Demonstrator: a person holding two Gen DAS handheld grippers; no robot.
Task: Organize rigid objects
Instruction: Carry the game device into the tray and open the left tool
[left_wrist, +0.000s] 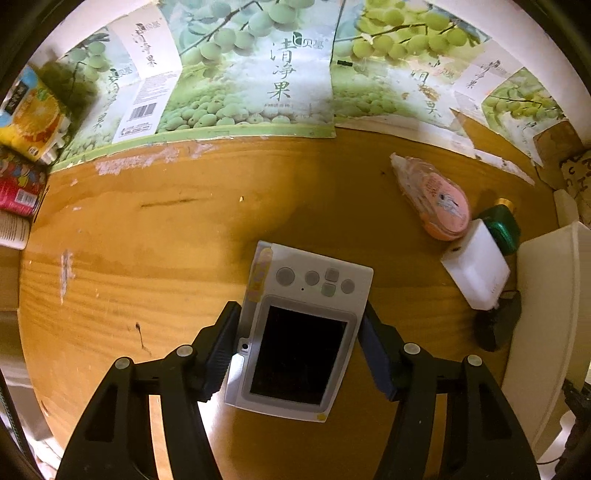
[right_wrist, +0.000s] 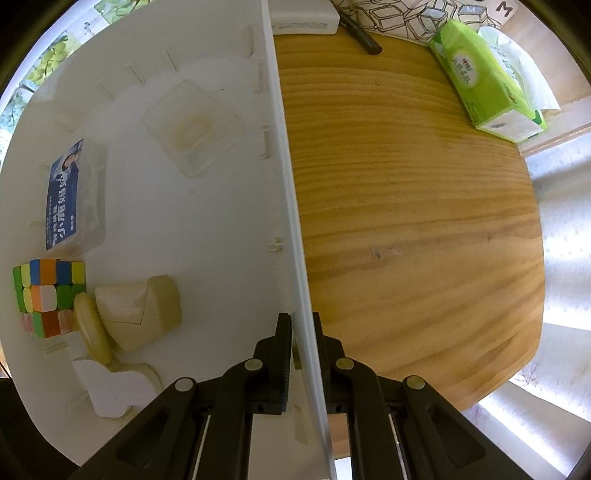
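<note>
Left gripper (left_wrist: 297, 350): pointing down, clamped on the sides of a small white camera (left_wrist: 299, 332) above the wooden bench (left_wrist: 166, 240).
Right gripper (right_wrist: 302, 365): clenched on the rim of the white bin (right_wrist: 291, 221).
In bin: puzzle cube (right_wrist: 48, 295), blue-labelled box (right_wrist: 72, 195), clear lid (right_wrist: 192, 125).
Bench: orange tape dispenser (left_wrist: 439, 199), white block (left_wrist: 476, 264).

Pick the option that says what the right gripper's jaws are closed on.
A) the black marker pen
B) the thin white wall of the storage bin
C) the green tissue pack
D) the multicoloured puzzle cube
B: in the right wrist view the right gripper has one jaw on each side of the thin white wall of the storage bin, pinching it.
</note>
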